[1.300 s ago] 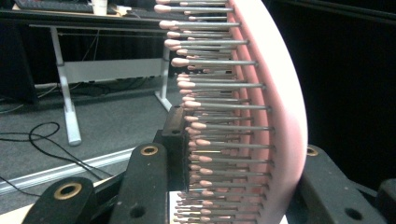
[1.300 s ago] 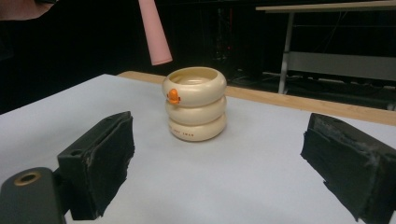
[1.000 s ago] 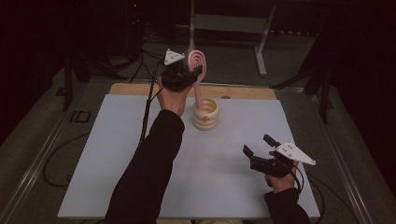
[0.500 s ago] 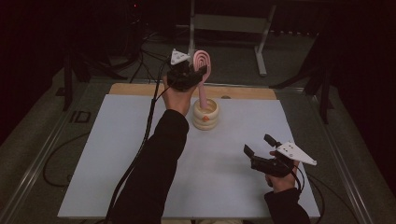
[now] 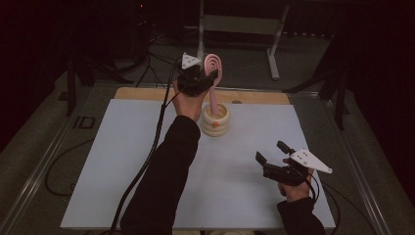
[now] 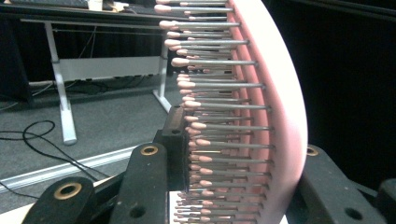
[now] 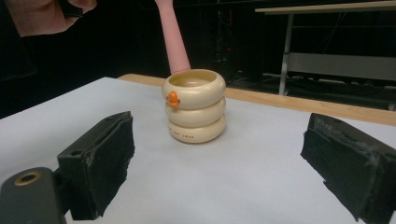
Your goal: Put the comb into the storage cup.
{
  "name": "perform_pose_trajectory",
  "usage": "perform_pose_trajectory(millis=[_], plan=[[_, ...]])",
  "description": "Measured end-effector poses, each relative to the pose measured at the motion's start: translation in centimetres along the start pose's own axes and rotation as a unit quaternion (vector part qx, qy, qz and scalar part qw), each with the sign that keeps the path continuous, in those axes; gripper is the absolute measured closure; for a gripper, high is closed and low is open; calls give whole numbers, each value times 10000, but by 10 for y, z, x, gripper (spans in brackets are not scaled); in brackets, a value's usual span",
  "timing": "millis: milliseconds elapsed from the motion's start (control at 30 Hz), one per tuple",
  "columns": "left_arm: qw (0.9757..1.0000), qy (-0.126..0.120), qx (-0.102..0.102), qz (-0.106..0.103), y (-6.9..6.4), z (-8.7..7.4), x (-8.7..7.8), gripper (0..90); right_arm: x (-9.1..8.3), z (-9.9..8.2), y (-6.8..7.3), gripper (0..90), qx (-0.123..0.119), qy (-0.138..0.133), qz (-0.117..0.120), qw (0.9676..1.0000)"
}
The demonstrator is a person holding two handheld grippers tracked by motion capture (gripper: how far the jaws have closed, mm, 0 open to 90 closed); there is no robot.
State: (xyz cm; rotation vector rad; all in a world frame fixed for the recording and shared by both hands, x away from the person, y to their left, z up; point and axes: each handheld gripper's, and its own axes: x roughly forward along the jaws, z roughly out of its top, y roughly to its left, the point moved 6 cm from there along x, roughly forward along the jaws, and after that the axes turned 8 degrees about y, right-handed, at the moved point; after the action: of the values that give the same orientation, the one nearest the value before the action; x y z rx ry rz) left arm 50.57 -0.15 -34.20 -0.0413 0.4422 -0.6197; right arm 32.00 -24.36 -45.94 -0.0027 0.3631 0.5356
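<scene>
The left gripper (image 5: 204,81) clamps the head of one pink plastic hairbrush with metal bristles (image 5: 214,68), raised on an outstretched arm. Its handle dips into one cream ribbed ceramic holder (image 5: 216,119). The right gripper (image 5: 274,155) rests low with jaws spread, holding nothing.

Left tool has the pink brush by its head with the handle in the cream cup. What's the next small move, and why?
Probably open the left tool and let go. The pink hairbrush is clamped at its head, and its handle already stands inside the cream holder, which looks able to carry it. The right tool waits open and apart, so no handover seems called for.
</scene>
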Motion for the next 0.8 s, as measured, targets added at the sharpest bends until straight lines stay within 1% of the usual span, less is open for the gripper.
perform_pose_trajectory(millis=[333,800], plan=[[10000,-39,-47,40,0,-1,4,649,-1,1,1,86,0,-11,17,10000],[9999,-28,-97,10,-2,-5,11,649,0,1,0,86,-11,-30,22,10000]])
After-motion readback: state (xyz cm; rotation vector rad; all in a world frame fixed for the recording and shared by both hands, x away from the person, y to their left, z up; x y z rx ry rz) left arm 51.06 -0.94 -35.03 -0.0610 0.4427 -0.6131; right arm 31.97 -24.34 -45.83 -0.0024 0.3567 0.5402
